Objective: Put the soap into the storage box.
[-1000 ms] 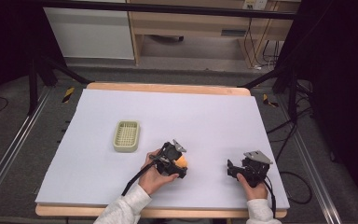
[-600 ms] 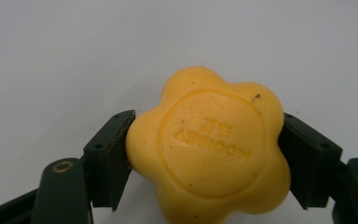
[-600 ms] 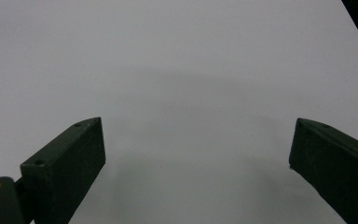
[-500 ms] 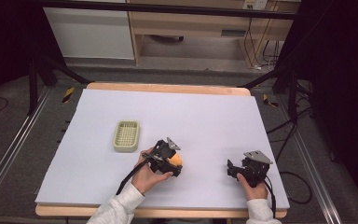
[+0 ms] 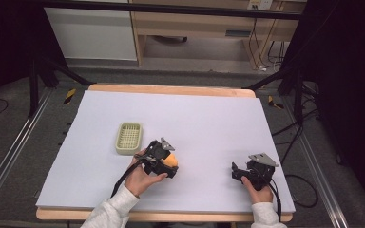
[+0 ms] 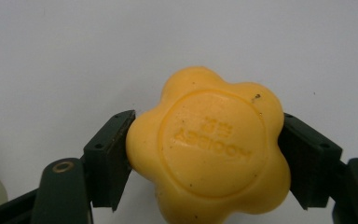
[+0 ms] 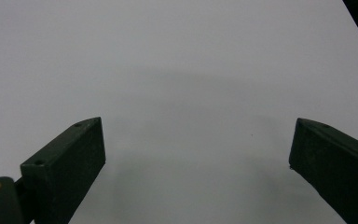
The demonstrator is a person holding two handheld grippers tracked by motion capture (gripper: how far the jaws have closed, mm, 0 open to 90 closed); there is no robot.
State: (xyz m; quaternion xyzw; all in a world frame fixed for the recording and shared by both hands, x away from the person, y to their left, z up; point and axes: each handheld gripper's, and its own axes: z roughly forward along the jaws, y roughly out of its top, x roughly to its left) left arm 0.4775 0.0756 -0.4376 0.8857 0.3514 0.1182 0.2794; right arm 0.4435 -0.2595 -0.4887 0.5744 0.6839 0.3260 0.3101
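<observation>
Left gripper (image 5: 167,161), lower centre of high view: jaws clamped on yellow flower-shaped soap (image 6: 209,147), one pad on each side; embossed round face of soap turned toward camera in left gripper view. Soap (image 5: 170,161) just right of pale slotted soap dish (image 5: 129,138), apart from it. Right gripper (image 5: 237,172), lower right of high view: jaws spread wide, nothing between them, above bare white table surface (image 7: 177,70). Wooden table edge (image 5: 171,90) along top.
</observation>
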